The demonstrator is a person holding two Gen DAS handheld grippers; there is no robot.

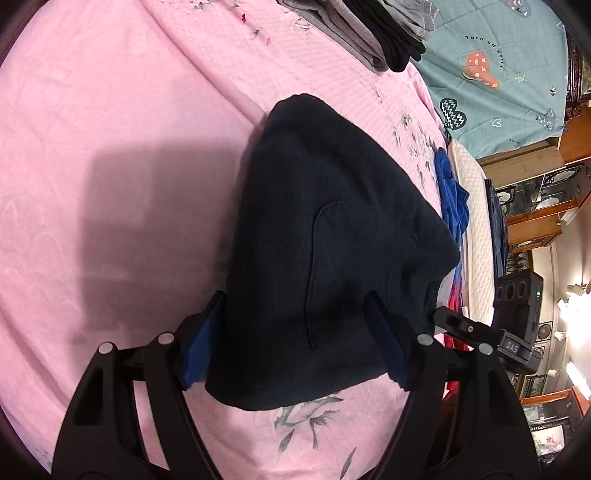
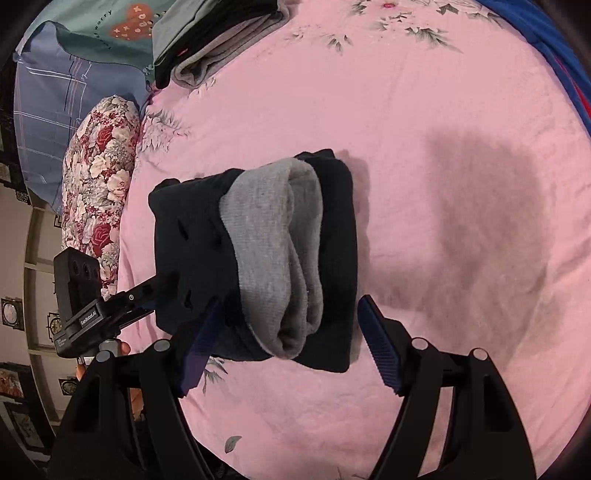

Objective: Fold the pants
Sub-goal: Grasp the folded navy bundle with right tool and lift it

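Dark navy pants lie folded into a compact bundle on the pink bedsheet. In the right wrist view the same bundle shows its open end, with the grey inner lining rolled inside. My left gripper is open, its blue-padded fingers on either side of the bundle's near end. My right gripper is open too, its fingers astride the other end. The other gripper's body shows at each view's edge.
A stack of folded grey and black clothes lies at the far side of the bed. Blue garments lie at the bed's edge. A teal quilt, a floral pillow and wooden cabinets surround the bed.
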